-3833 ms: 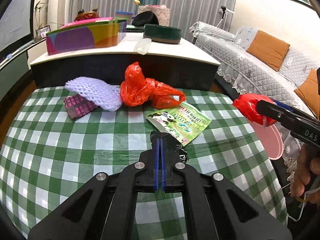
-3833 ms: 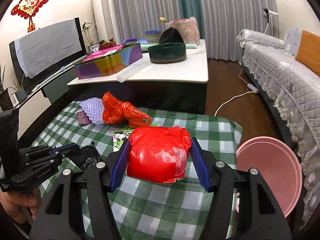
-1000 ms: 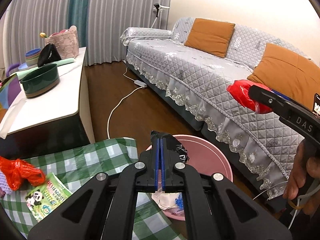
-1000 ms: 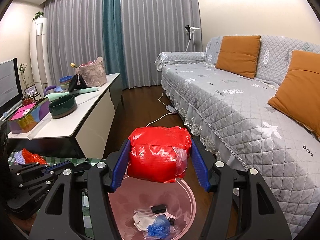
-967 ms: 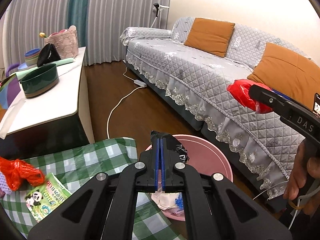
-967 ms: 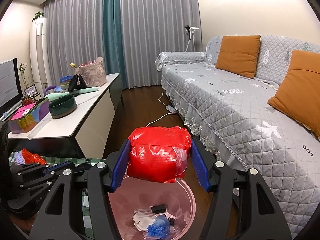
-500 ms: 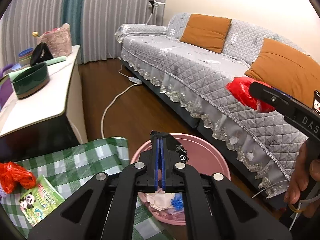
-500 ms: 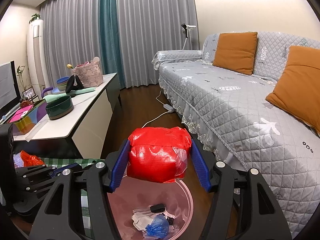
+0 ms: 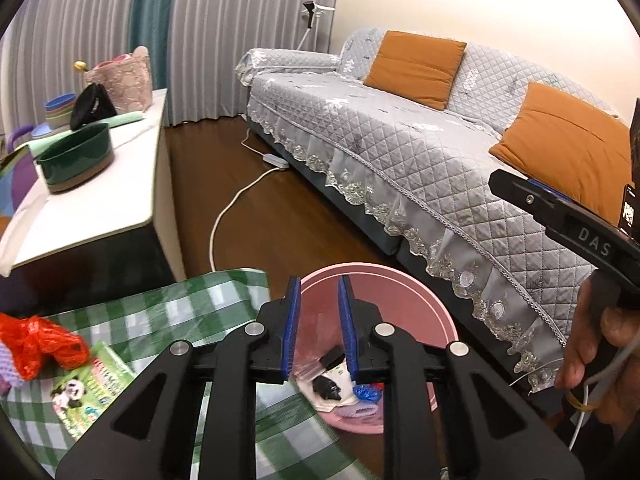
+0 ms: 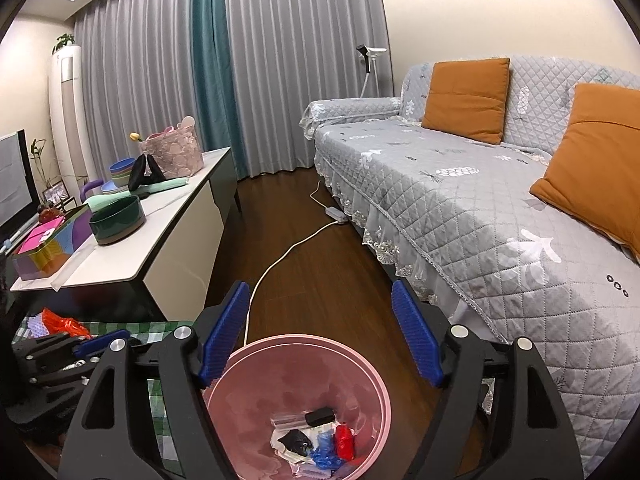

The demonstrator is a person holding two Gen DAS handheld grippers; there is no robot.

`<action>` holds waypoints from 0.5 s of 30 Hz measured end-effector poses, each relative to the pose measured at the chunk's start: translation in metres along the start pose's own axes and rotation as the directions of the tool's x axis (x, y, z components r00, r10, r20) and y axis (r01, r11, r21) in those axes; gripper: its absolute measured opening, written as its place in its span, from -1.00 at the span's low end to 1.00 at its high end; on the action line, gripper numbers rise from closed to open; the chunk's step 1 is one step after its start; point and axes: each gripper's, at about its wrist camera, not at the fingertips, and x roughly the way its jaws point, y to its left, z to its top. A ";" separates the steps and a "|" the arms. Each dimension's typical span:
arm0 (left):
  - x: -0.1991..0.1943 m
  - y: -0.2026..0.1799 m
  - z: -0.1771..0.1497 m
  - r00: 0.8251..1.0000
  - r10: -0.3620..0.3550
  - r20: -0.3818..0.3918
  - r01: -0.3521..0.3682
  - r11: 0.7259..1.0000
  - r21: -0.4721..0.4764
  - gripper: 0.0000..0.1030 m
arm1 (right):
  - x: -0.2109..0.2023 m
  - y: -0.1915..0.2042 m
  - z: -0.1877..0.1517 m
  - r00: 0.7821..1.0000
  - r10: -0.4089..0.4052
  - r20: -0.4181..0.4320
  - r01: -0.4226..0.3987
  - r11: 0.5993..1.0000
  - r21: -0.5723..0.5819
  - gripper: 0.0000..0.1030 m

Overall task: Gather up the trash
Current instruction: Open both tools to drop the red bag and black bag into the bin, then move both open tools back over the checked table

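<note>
A living room with grey pleated curtains, a dark wood floor and a grey quilted sofa with orange cushions frames the work. At far left, a low desk under a green-and-white checked cloth carries the trash not yet collected: a crumpled red-orange plastic bag and, just beside it, a flat green snack packet with a panda print; both lie well in from the cloth's edge, so judging by that they can be picked from above without slipping off.

Next comes the left hand-held gripper, poised over the near rim of the round pink plastic bin. Its blue pads are parting with nothing between them (a dark scrap lies below them among the bin's litter). The bin stands on the floor in the gap between desk and sofa skirt, presumably so either hand can drop into it from the desk side.

Over the bin's mouth hangs the right hand-held gripper, jaws spreading wide and empty; a small red wrapped bundle rests at the bottom of the bin among blue, white and black scraps. The sofa's lace hem sits close on the right and a white cable crosses the floor beyond, so the open room lies back toward the desk.
</note>
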 end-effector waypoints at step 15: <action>-0.083 0.049 -0.022 0.995 0.082 0.053 -0.081 0.996 -0.025 -0.62 | -0.019 0.037 -0.005 0.999 0.045 0.014 -0.044 0.998 -0.053 0.42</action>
